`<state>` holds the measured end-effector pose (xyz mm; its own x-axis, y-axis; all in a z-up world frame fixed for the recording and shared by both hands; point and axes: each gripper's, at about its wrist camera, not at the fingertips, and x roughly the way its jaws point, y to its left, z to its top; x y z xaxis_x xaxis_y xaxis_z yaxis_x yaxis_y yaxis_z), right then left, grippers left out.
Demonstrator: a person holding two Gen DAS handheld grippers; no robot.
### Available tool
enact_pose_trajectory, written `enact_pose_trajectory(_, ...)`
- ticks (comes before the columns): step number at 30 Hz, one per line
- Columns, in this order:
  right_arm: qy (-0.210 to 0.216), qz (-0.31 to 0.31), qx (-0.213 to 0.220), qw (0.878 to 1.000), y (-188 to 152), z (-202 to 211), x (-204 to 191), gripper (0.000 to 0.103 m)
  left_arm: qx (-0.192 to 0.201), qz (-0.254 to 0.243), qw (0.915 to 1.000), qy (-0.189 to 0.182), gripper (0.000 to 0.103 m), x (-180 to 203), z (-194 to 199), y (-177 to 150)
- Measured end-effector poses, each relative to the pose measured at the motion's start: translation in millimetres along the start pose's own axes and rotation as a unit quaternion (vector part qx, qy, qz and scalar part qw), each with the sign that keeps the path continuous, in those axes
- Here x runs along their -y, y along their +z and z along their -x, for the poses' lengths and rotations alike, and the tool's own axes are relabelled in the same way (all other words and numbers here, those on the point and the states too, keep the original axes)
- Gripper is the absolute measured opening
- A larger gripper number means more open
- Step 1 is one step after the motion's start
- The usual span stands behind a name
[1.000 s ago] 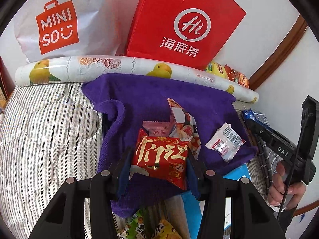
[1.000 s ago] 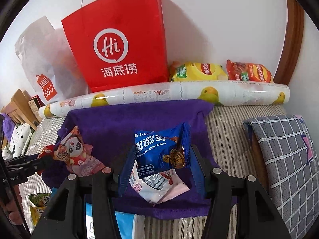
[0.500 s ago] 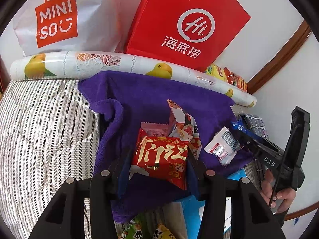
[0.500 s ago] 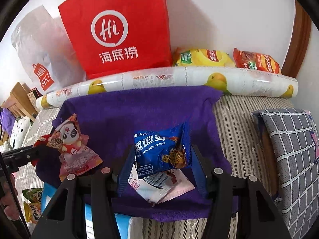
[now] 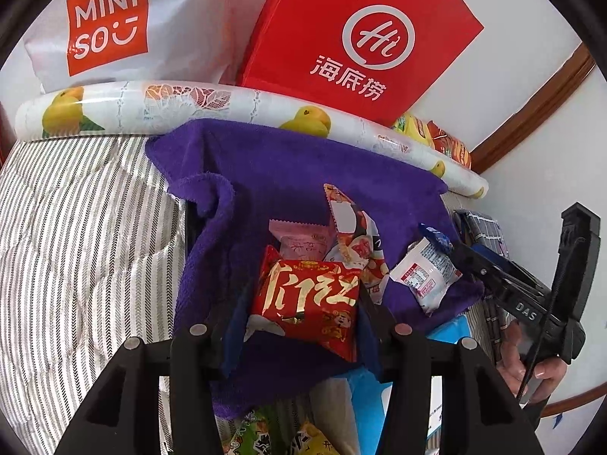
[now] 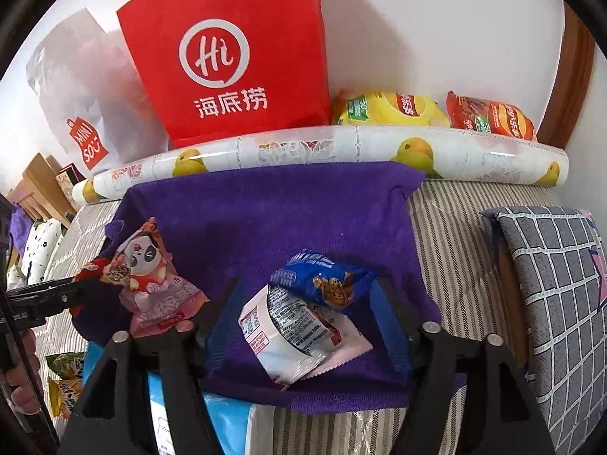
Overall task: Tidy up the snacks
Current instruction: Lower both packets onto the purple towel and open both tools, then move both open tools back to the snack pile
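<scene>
My left gripper (image 5: 299, 299) is shut on a red snack packet with gold writing (image 5: 309, 303), held over the purple towel (image 5: 303, 167). Behind it lie a pink packet (image 5: 301, 240) and a panda packet (image 5: 353, 235). My right gripper (image 6: 303, 303) is open; the blue cookie packet (image 6: 322, 280) lies loose between its fingers on a white packet (image 6: 288, 333) on the purple towel (image 6: 273, 220). The white packet also shows in the left wrist view (image 5: 425, 276), with the right gripper (image 5: 474, 261) beside it. The left gripper (image 6: 57, 295) shows at the left of the right wrist view.
A red Hi bag (image 6: 235, 53) and a white Miniso bag (image 5: 110, 26) stand against the wall behind a rolled fruit-print sheet (image 6: 341, 151). Yellow (image 6: 387, 108) and red chip bags (image 6: 489, 115) lie there too. A checked cushion (image 6: 554, 303) is at right. More snacks (image 5: 273, 436) lie below.
My right gripper has opened and let go of the blue cookie packet, which now lies tilted on the white packet. My left gripper still holds the red packet.
</scene>
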<state>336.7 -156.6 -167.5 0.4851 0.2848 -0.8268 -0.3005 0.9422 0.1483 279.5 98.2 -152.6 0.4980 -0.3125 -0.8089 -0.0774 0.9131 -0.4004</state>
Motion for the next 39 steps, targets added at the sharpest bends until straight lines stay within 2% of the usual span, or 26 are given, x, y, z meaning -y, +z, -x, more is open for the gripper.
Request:
enact_pose_trajectory(4,-0.001,0.005,0.009,1.0,-1,9,-3,0.073,-0.003,-0.003,1.0,0.006,0.051,2,0,1)
enact_pose_trajectory(10,0.001,0.002,0.018,1.0,-5,22,-5,0.073,-0.007,-0.008,0.9998,0.019,0.058,5,4,-1)
enact_pose_trajectory(14,0.0,0.001,0.024,1.0,-12,34,-6,0.073,-0.005,-0.005,0.9997,0.022,0.058,6,11,-4)
enact_pose_trajectory(31,0.022,-0.017,0.049,0.998,-62,102,-22,0.073,0.029,0.002,0.9994,0.018,0.058,4,78,-37)
enact_pose_trajectory(33,0.035,-0.017,0.05,0.998,-71,107,-25,0.07,0.032,0.004,0.9993,0.016,0.058,2,84,-43)
enact_pose_trajectory(35,0.04,-0.016,0.047,0.998,-81,109,-28,0.062,0.034,0.007,0.9993,0.014,0.058,1,89,-50)
enact_pose_trajectory(39,0.048,-0.012,0.031,0.998,-103,110,-33,0.052,0.034,0.011,0.9993,0.01,0.058,-2,95,-61)
